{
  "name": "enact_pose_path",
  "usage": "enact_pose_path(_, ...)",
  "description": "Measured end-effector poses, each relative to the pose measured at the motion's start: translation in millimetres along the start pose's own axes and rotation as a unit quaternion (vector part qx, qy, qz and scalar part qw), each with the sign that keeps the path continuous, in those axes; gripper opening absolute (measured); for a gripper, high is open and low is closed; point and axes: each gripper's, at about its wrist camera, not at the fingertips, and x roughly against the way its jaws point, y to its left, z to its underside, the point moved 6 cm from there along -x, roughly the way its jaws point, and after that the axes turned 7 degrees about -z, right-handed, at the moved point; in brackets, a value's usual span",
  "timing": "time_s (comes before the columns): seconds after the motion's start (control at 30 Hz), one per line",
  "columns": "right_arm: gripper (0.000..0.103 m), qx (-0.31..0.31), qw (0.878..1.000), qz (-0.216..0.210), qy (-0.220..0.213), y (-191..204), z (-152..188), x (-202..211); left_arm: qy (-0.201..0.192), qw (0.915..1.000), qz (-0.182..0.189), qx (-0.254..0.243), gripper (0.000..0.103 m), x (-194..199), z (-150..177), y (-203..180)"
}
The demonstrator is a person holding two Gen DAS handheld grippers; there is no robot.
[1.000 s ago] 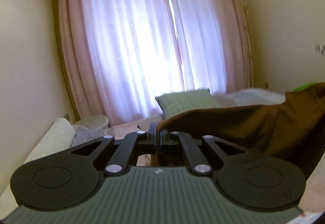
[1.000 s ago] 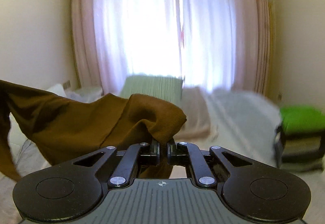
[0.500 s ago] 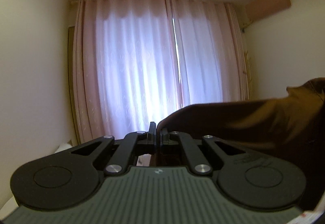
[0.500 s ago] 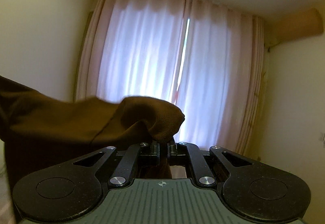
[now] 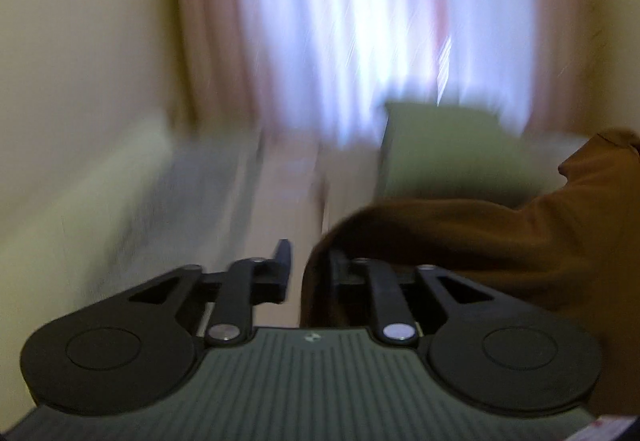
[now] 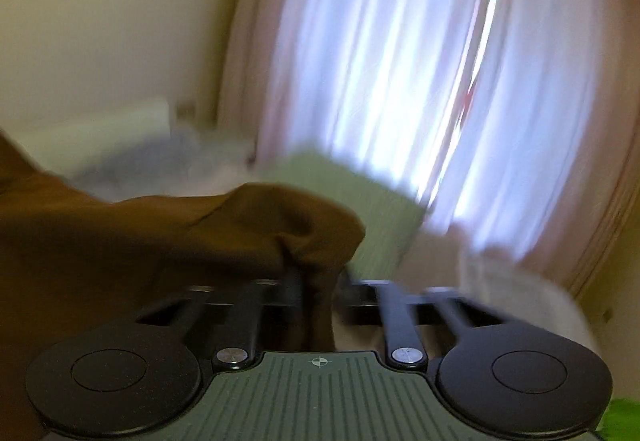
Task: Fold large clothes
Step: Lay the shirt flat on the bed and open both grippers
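Left wrist view shows the left gripper [image 5: 306,273] with jaws apart, brown garment [image 5: 500,241] draped over 1 finger. Right gripper [image 6: 320,285] also parted, cloth between. Judged: releasing after spreading; next, regrasp an edge to fold.

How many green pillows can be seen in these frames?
1, the same one in both views. The green pillow stands in front of the curtain, beyond the brown garment; in the right wrist view it shows right of the garment. Blur may hide others.

Left claw [image 5: 306,273] and right claw [image 6: 316,291] seemingly parted.
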Motion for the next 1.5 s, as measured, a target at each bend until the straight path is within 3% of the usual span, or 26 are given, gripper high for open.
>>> enact_pose_path(0.1, 0.07, -0.066, 0.996, -0.006, 0.053, -16.6, 79.5, -80.6, 0.093, 0.9956, -0.01, 0.007, 0.016, -58.2, 84.4, -28.2)
enact_pose_path(0.2, 0.07, -0.125, 0.987, -0.037, 0.097, -14.0, 164.7, -103.8, 0.159, 0.9873, -0.006, -0.003, 0.016, -63.6, 160.5, -50.4)
enact_pose_path(0.27, 0.07, -0.141, 0.979, -0.046, 0.137, -30.1, 196.5, -126.9, 0.201, 0.9796, -0.001, 0.009, 0.016, -52.2, 209.8, -55.7)
enact_pose_path(0.37, 0.07, -0.179, 0.965, -0.05, 0.184, -39.5, 252.6, -113.1, 0.241, 0.97, 0.024, 0.026, 0.017, -19.7, 253.5, -70.7)
enact_pose_path(0.47, 0.07, -0.194, 0.955, -0.038, 0.219, -24.3, 306.2, -55.4, 0.261, 0.9626, 0.066, 0.032, 0.024, 10.1, 280.3, -91.6)
enact_pose_path(0.53, 0.07, -0.204, 0.949, -0.027, 0.241, -20.2, 321.8, -26.6, 0.27, 0.9577, 0.094, 0.033, 0.027, 24.5, 296.7, -102.9)
enact_pose_path(0.63, 0.07, -0.236, 0.934, -0.004, 0.27, -14.6, 340.2, 24.9, 0.279, 0.9498, 0.14, 0.023, 0.028, 49.6, 316.0, -124.8)
enact_pose_path(0.77, 0.07, -0.243, 0.928, 0.03, 0.281, -0.8, 350.2, 77.0, 0.291, 0.9383, 0.186, 0.0, 0.034, 71.5, 341.6, -148.9)
enact_pose_path(0.97, 0.07, -0.216, 0.922, 0.053, 0.318, 4.5, 391.3, 108.8, 0.32, 0.9271, 0.192, -0.038, 0.036, 81.6, 378.0, -173.0)
enact_pose_path(1.1, 0.07, -0.215, 0.918, 0.047, 0.329, -8.3, 417.2, 96.2, 0.321, 0.9277, 0.181, -0.059, 0.033, 85.0, 389.3, -185.7)
enact_pose_path(1.13, 0.066, -0.223, 0.916, 0.034, 0.331, -12.7, 422.4, 92.0, 0.319, 0.9289, 0.177, -0.065, 0.018, 85.6, 390.0, -188.0)
enact_pose_path(1.17, 0.029, -0.239, 0.912, 0.013, 0.334, -17.1, 426.8, 86.0, 0.319, 0.9292, 0.174, -0.067, 0.01, 85.2, 389.5, -189.8)
enact_pose_path(1.2, 0.0, -0.252, 0.907, -0.006, 0.338, -20.8, 428.9, 84.2, 0.322, 0.9296, 0.167, -0.067, 0.003, 86.8, 387.0, -189.4)
enact_pose_path(1.27, 0.0, -0.258, 0.906, -0.021, 0.335, -33.9, 417.0, 90.5, 0.317, 0.9333, 0.159, -0.058, 0.003, 94.1, 375.6, -186.1)
enact_pose_path(1.3, 0.0, -0.251, 0.911, -0.018, 0.326, -45.7, 404.7, 97.4, 0.311, 0.9363, 0.155, -0.053, 0.003, 100.8, 366.9, -182.8)
enact_pose_path(1.4, 0.0, -0.224, 0.933, 0.057, 0.276, -115.1, 358.4, 123.7, 0.288, 0.9466, 0.136, -0.046, 0.003, 119.2, 341.7, -169.7)
enact_pose_path(1.47, 0.0, -0.21, 0.936, 0.148, 0.242, -177.6, 332.8, 137.8, 0.282, 0.9507, 0.125, -0.029, 0.003, 125.8, 329.3, -158.8)
enact_pose_path(1.5, 0.008, -0.19, 0.934, 0.196, 0.228, -204.0, 321.5, 141.2, 0.283, 0.9509, 0.124, -0.021, 0.003, 128.1, 326.7, -155.3)
